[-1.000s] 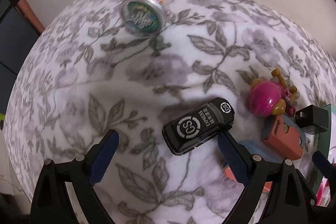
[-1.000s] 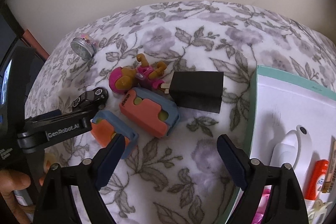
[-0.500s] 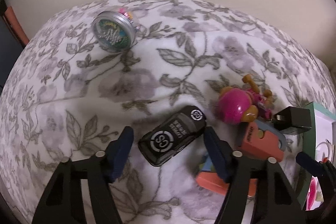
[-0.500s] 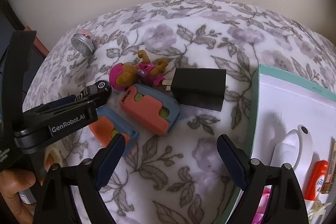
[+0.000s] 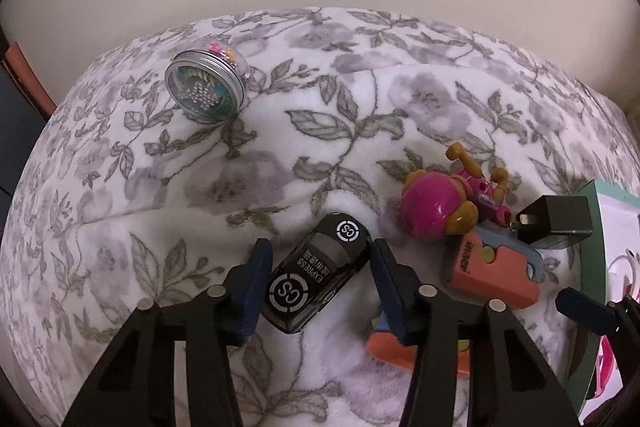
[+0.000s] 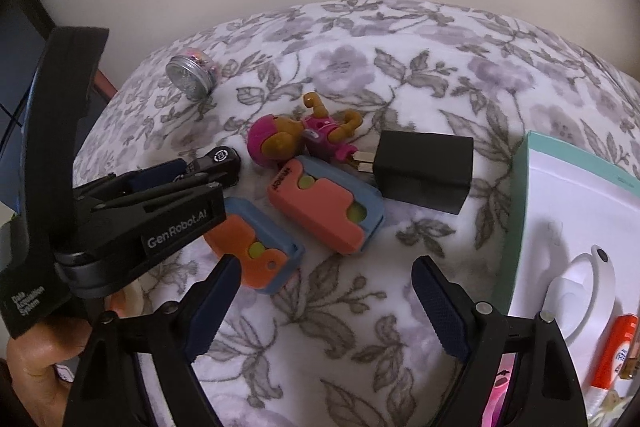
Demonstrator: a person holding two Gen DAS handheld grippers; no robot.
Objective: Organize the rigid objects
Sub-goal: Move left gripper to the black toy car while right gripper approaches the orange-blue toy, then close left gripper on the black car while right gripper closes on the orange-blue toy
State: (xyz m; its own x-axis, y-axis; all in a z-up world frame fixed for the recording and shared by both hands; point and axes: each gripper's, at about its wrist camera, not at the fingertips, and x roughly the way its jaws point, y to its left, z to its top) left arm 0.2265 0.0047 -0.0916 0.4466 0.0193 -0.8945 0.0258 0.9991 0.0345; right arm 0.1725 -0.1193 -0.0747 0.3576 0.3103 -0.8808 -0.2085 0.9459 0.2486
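Left wrist view: my left gripper (image 5: 318, 279) is lowered to the floral blanket (image 5: 280, 155) with its jaws narrowed around the black toy car (image 5: 318, 277); the left pad touches the car's rear flank, but I cannot tell whether the right pad makes contact, so a firm grip is not confirmed. The car lies diagonally on the blanket, nose pointing up and to the right. To its right lies the pink figurine (image 5: 444, 209), and beyond that the black charger (image 5: 558, 221) against the teal box (image 5: 600, 211). One orange-and-blue case (image 5: 494, 273) sits just right of my right finger; a second one (image 5: 394, 345) is partly hidden behind that finger. The round tin (image 5: 206, 87) rests well apart at upper left. Right wrist view: my right gripper (image 6: 326, 301) hovers with its jaws spread wide and nothing between them. Ahead lie the two cases (image 6: 326, 211) (image 6: 258, 245), the figurine (image 6: 298, 139), the charger (image 6: 422, 171) and the tin (image 6: 190, 77). The left gripper (image 6: 208, 173) enters from the left, straddling the car (image 6: 218, 163). The box (image 6: 520, 203) stands at right, holding a white item and an orange tube.
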